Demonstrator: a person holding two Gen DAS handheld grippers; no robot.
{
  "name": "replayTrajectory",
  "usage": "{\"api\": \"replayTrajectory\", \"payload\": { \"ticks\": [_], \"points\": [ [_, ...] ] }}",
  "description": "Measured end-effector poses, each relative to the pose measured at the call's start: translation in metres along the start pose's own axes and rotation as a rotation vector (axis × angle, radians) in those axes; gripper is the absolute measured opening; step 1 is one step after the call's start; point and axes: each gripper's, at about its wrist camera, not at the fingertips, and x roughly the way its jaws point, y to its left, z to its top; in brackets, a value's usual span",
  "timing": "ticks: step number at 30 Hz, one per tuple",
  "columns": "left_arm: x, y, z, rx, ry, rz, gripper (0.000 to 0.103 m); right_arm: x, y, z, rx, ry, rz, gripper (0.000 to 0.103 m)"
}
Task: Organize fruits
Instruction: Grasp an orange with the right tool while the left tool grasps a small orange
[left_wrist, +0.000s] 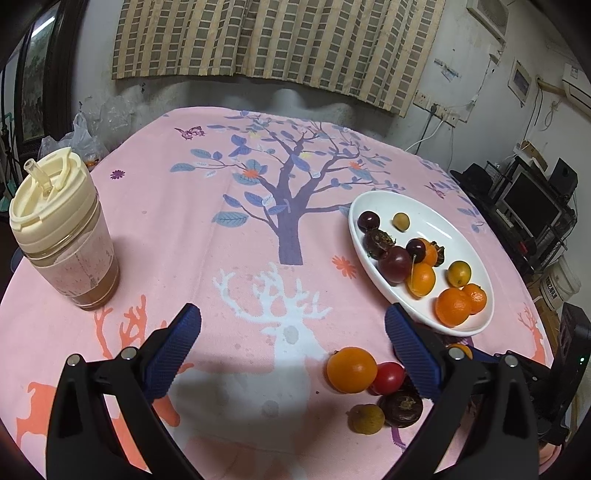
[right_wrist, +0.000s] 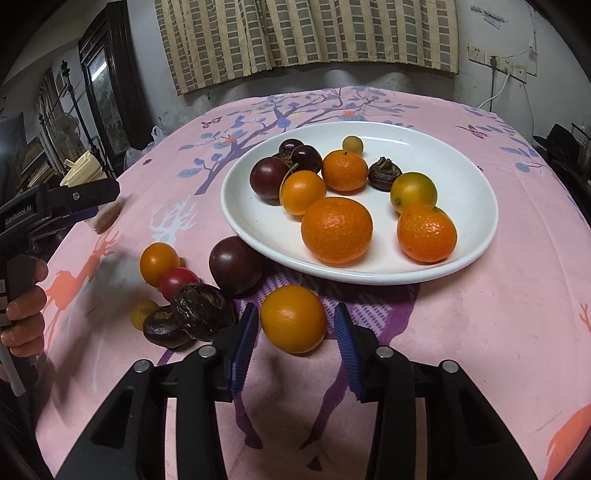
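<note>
A white plate (right_wrist: 476, 221) holds several oranges, dark plums and small yellow fruits; it also shows in the left wrist view (left_wrist: 436, 221). My right gripper (right_wrist: 294, 332) is open, its blue pads on either side of an orange kumquat (right_wrist: 293, 318) on the cloth, not touching it. Left of it lie a dark plum (right_wrist: 236, 266), a red cherry tomato (right_wrist: 178, 281), an orange fruit (right_wrist: 159, 263) and two dark wrinkled fruits (right_wrist: 195, 308). My left gripper (left_wrist: 293, 325) is open and empty above the cloth, left of the loose fruits (left_wrist: 351, 369).
A cream-lidded tumbler (left_wrist: 62, 229) with a straw stands at the table's left. The pink tablecloth (left_wrist: 221, 229) covers the round table. Plastic bags (left_wrist: 85, 136) lie at the far left edge. The left gripper's body (right_wrist: 55, 206) and the hand holding it are at the right wrist view's left.
</note>
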Motion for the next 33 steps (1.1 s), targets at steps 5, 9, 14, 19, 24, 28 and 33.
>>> {"api": "replayTrajectory", "payload": {
  "ticks": [5,9,14,19,24,28,33],
  "points": [
    [0.000,0.001,0.000,0.006,0.004,0.001,0.098,-0.002,0.001,-0.001,-0.006,-0.004,0.001,0.037],
    [0.007,0.001,-0.003,0.043,0.067,-0.054,0.098,-0.009,-0.008,0.001,0.038,-0.028,0.006,0.037],
    [0.018,-0.016,-0.013,0.118,0.154,-0.150,0.071,-0.008,-0.014,0.001,0.069,-0.021,-0.001,0.037],
    [0.026,-0.028,-0.023,0.165,0.197,-0.166,0.058,-0.007,-0.014,0.001,0.063,-0.017,-0.011,0.037],
    [0.036,-0.029,-0.026,0.160,0.239,-0.166,0.052,-0.006,-0.013,0.001,0.062,-0.016,-0.013,0.037],
    [0.043,-0.027,-0.029,0.148,0.263,-0.178,0.052,-0.006,-0.013,0.001,0.064,-0.018,-0.014,0.037],
    [0.050,-0.026,-0.031,0.146,0.266,-0.197,0.052,-0.006,-0.013,0.001,0.061,-0.015,-0.015,0.037]
  ]
}}
